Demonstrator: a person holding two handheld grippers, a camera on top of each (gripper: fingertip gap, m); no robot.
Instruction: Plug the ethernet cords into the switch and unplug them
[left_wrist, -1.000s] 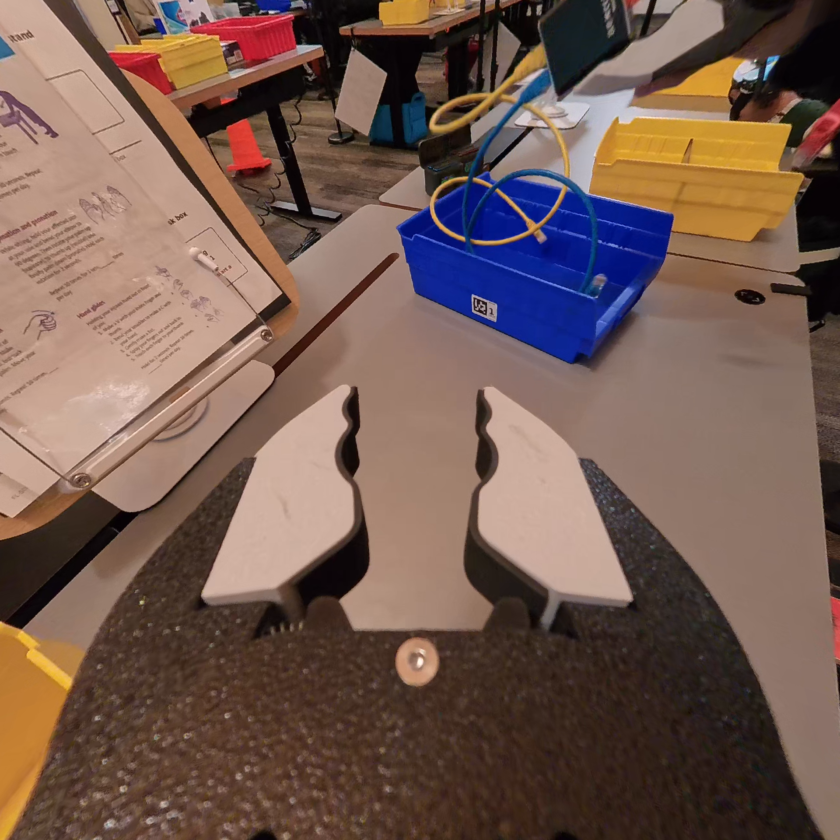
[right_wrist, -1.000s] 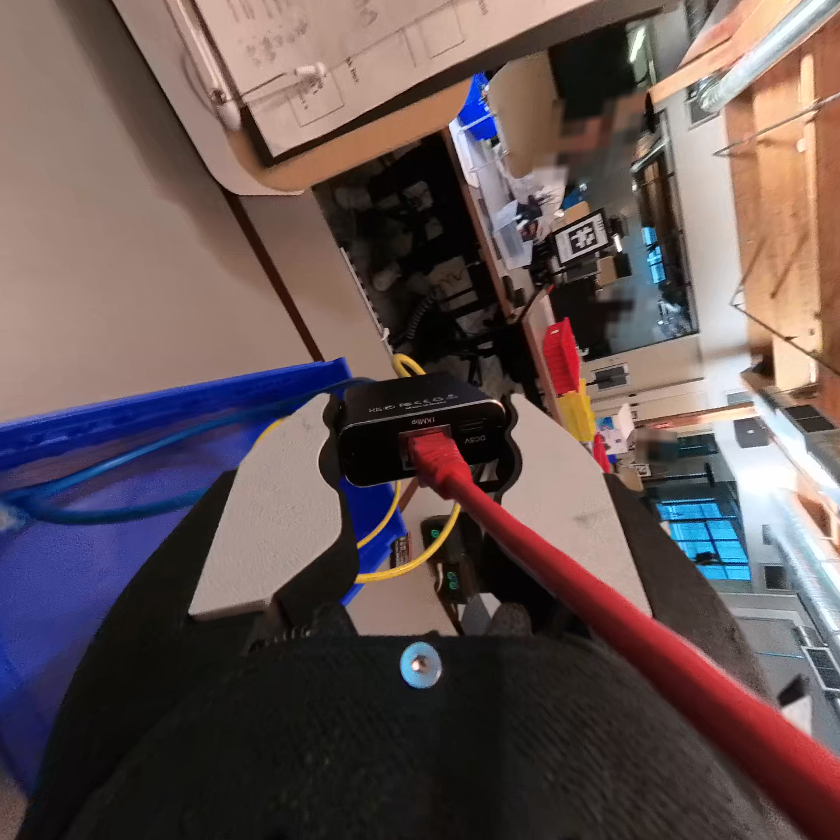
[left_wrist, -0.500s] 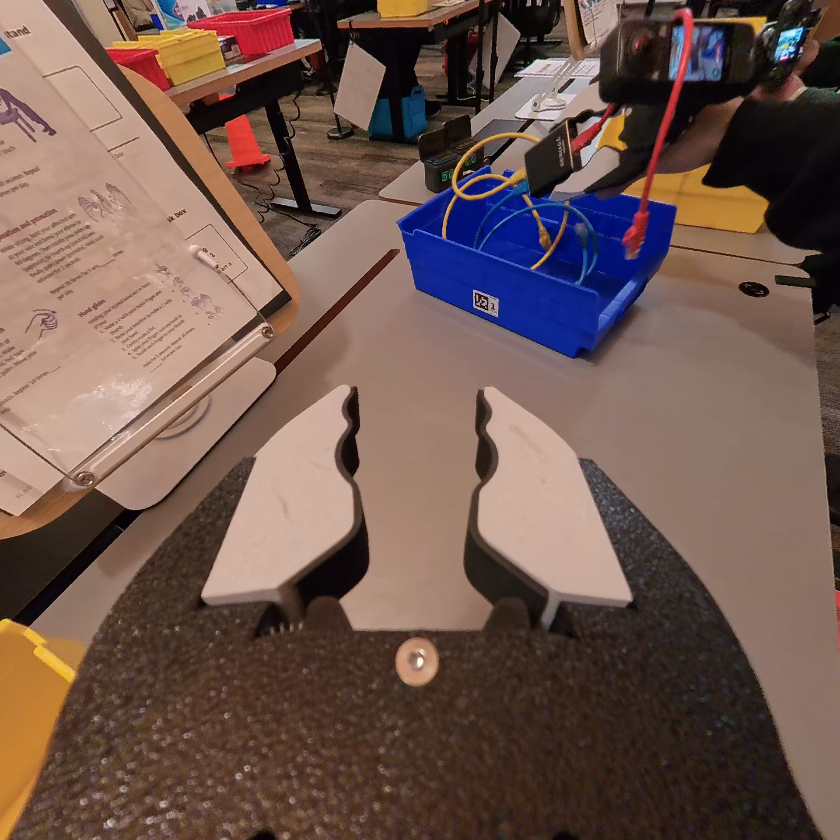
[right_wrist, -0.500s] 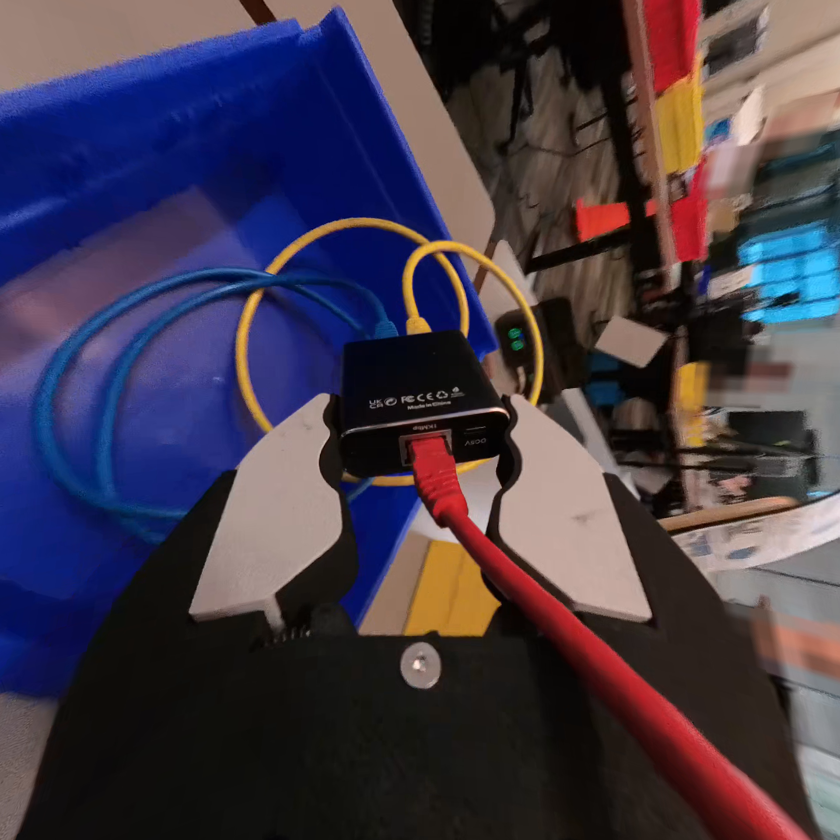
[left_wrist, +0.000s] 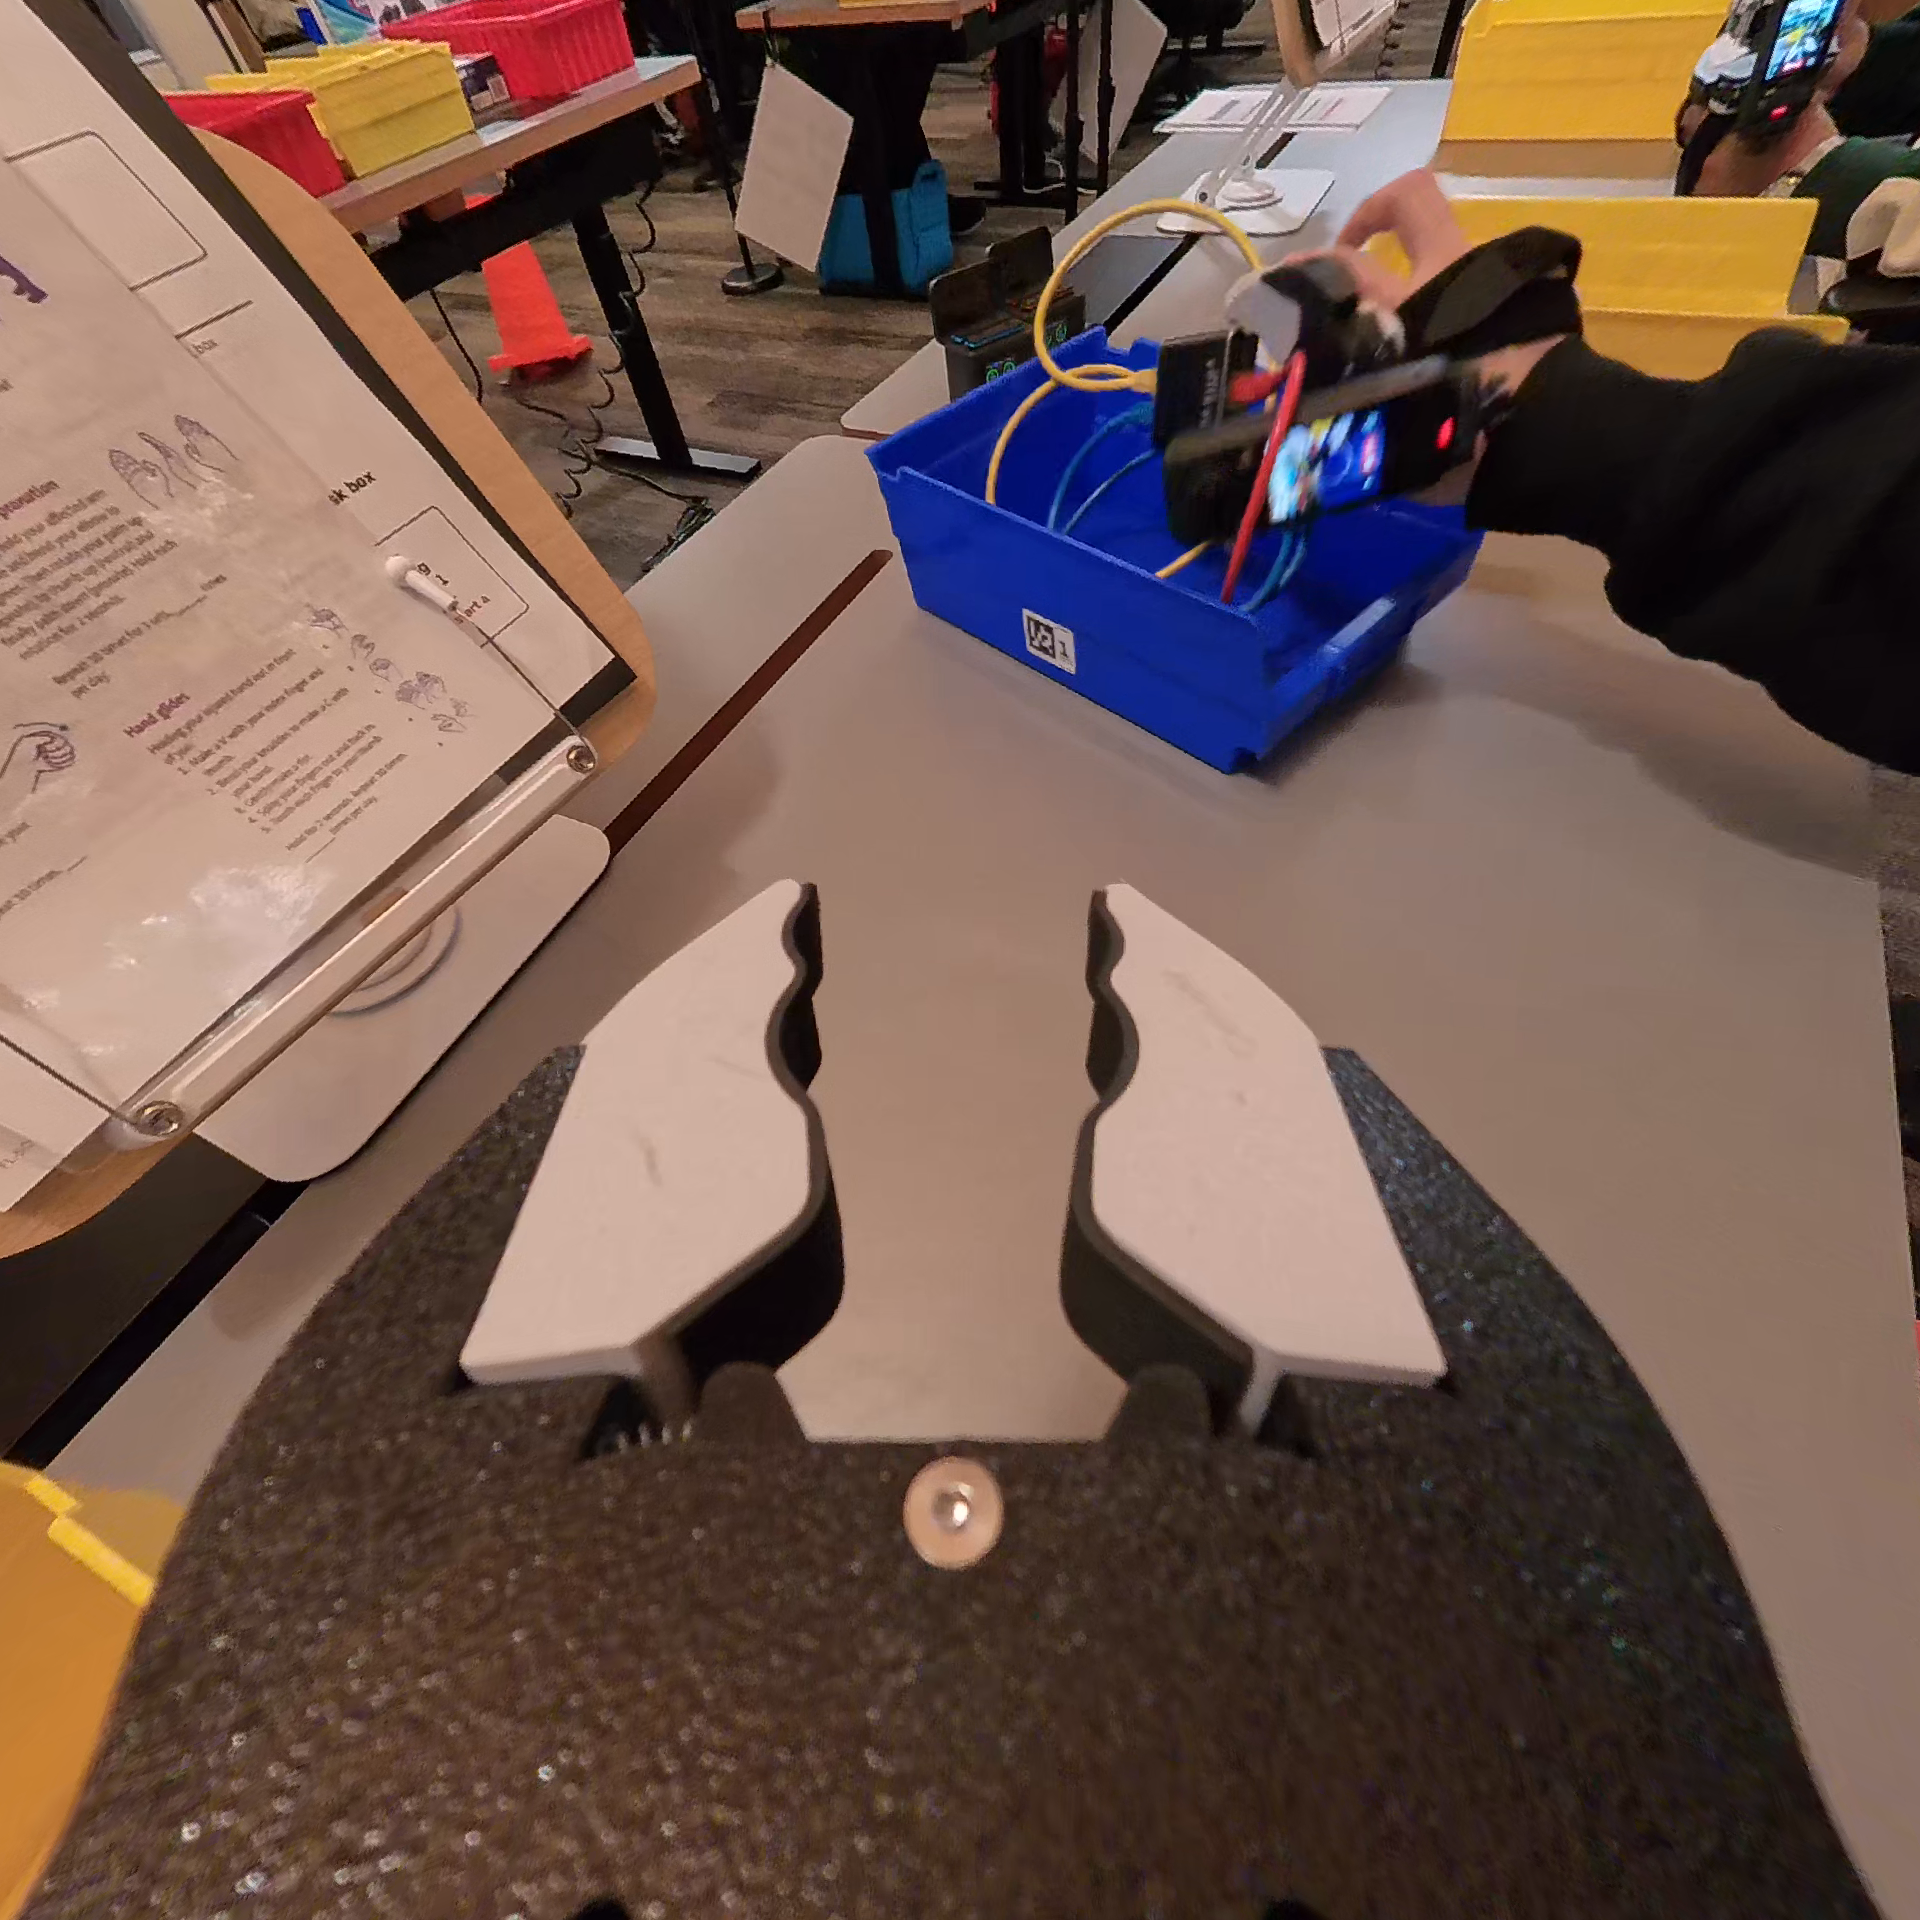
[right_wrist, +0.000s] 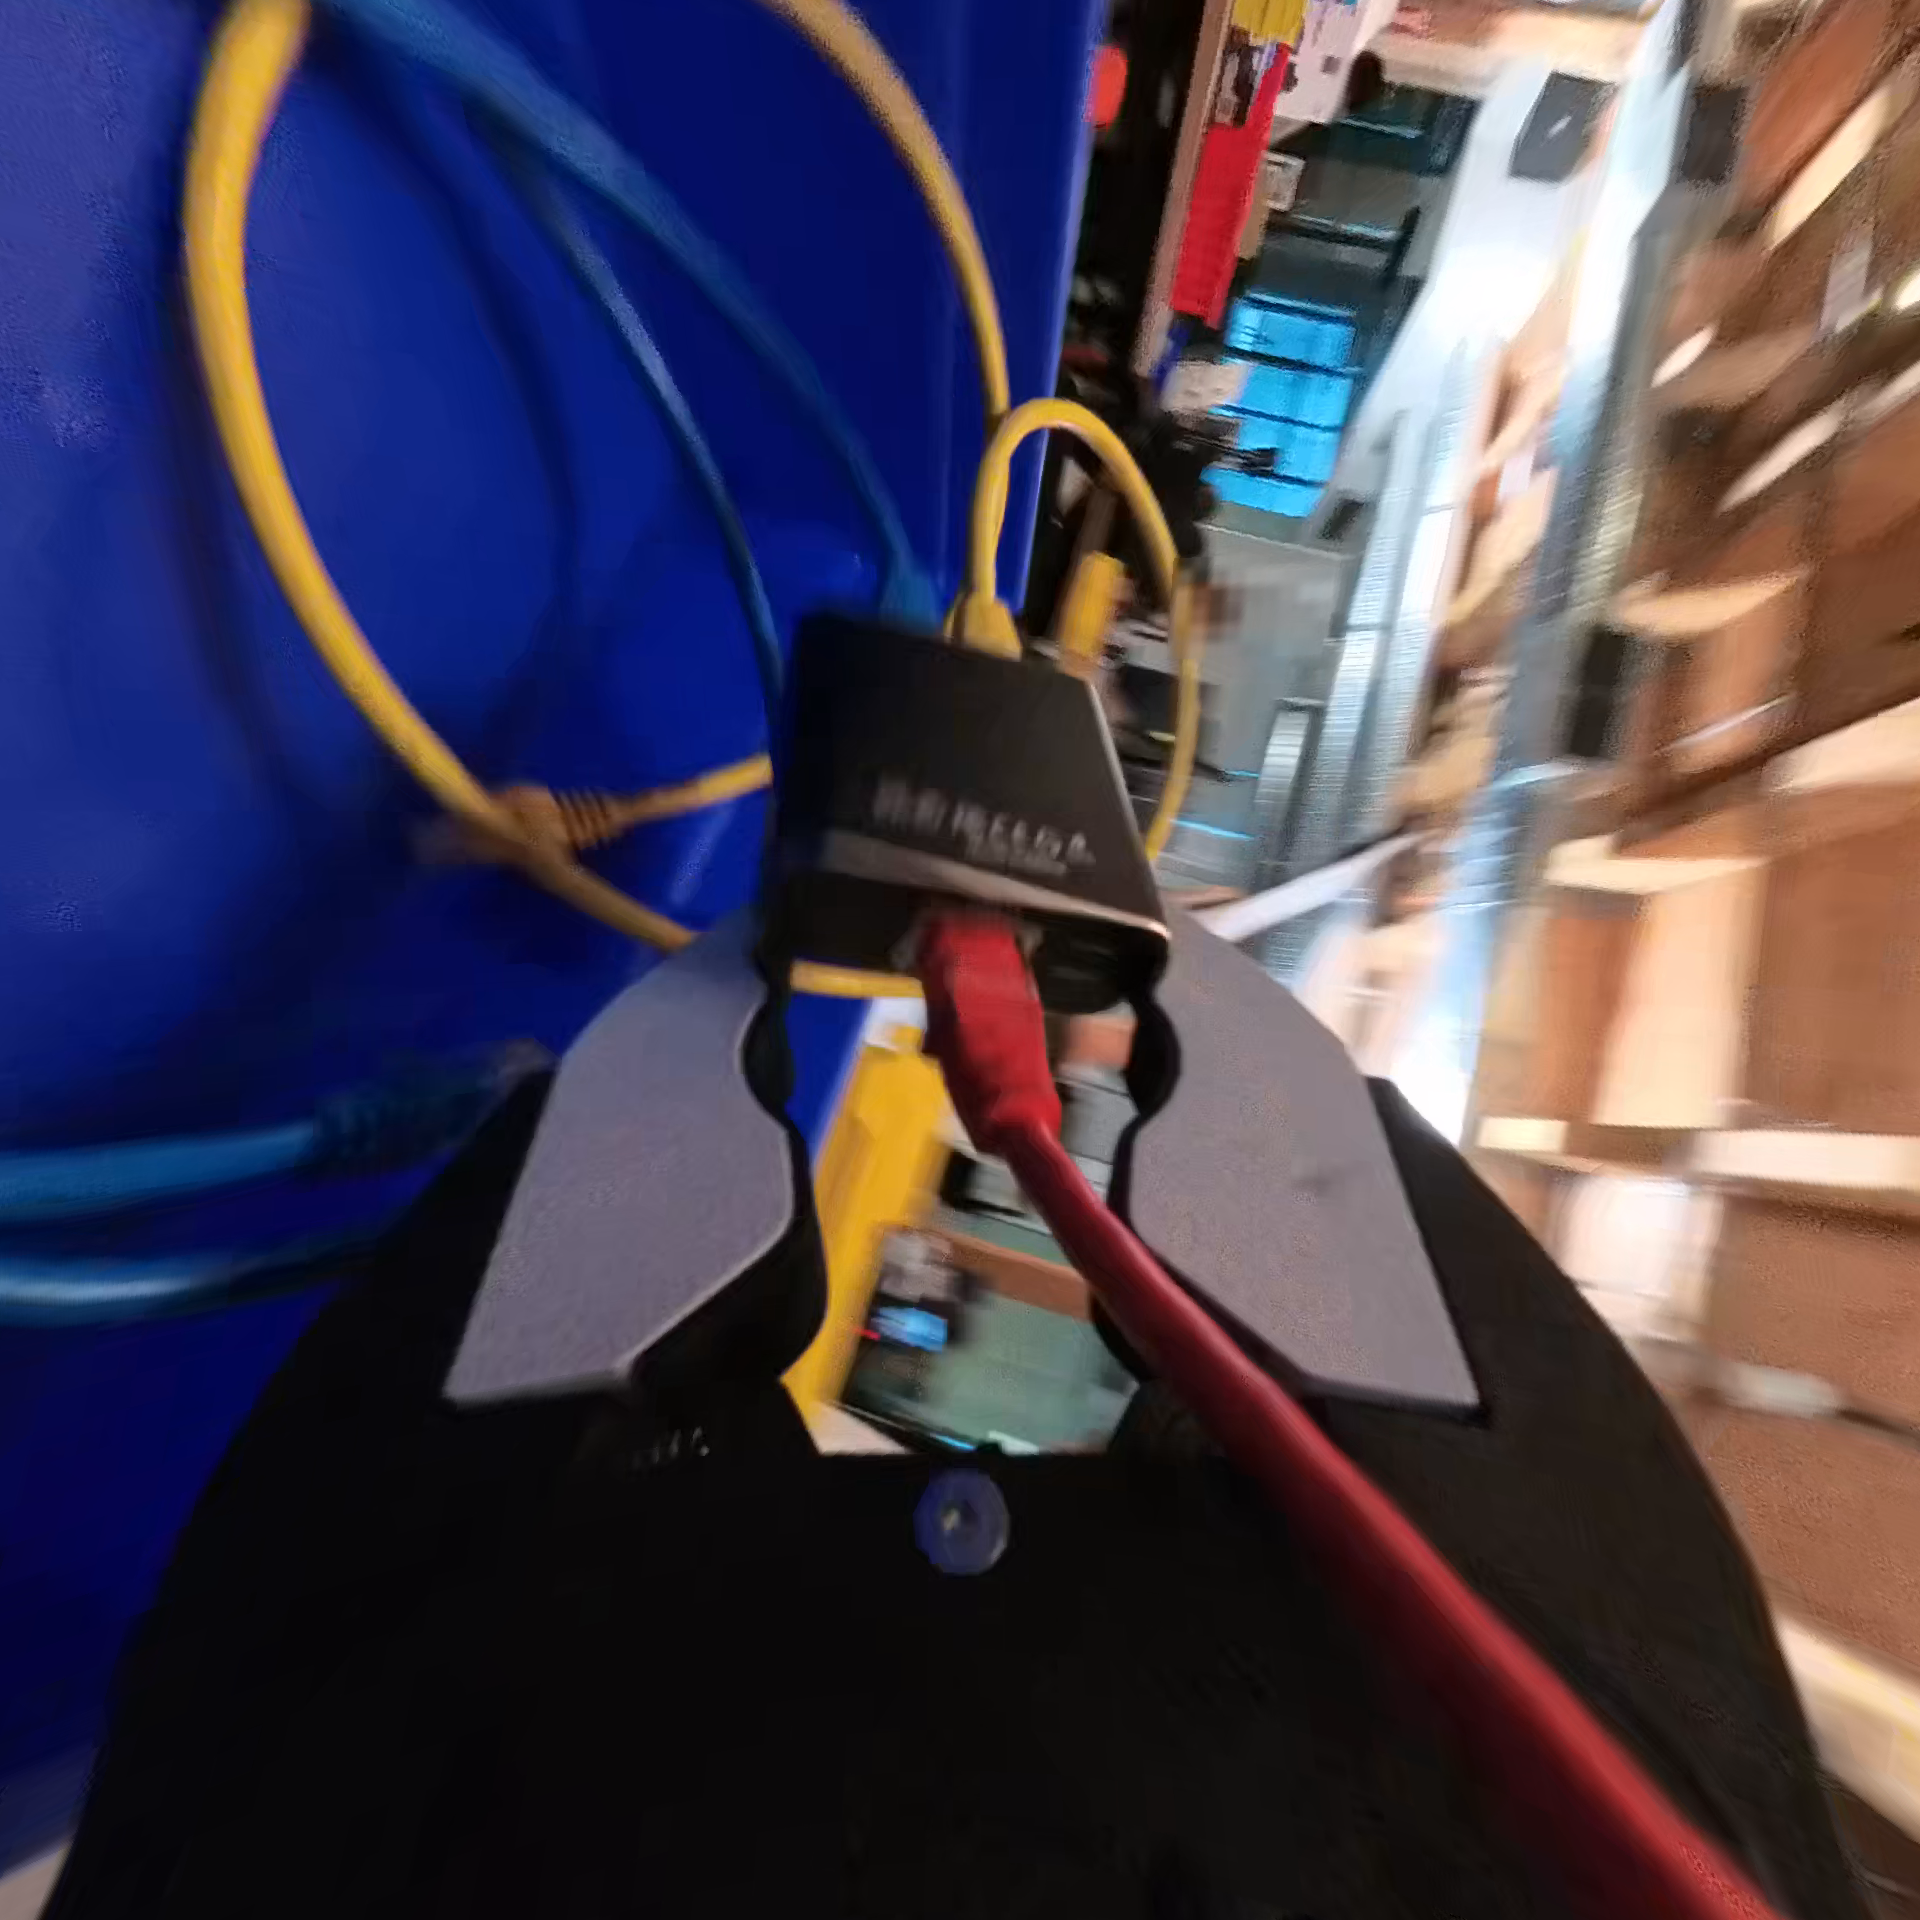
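Note:
My left gripper (left_wrist: 951, 904) is open and empty, low over the grey table (left_wrist: 1455, 987). Beyond it stands a blue bin (left_wrist: 1143, 644). My right gripper (left_wrist: 1299, 312) is over the bin, shut on the black switch (left_wrist: 1195, 384). In the right wrist view, which is blurred, the right gripper (right_wrist: 961, 956) grips the switch (right_wrist: 945, 790) at its fingertips, and the switch is tilted. A red cord (right_wrist: 997, 1049) is plugged into the near side. A yellow cord (right_wrist: 239, 416) and a blue cord (right_wrist: 156, 1164) run from the far side and loop inside the bin (right_wrist: 468, 468).
A document stand with printed sheets (left_wrist: 260, 623) stands at the left of the table. Yellow bins (left_wrist: 1642, 260) sit behind the blue bin, and another yellow bin (left_wrist: 52, 1621) is at the near left corner. A black device (left_wrist: 997, 312) stands just behind the blue bin.
My right gripper has swung down with the switch, from high above the blue bin to just over its inside, turning as it went. The left gripper has not moved.

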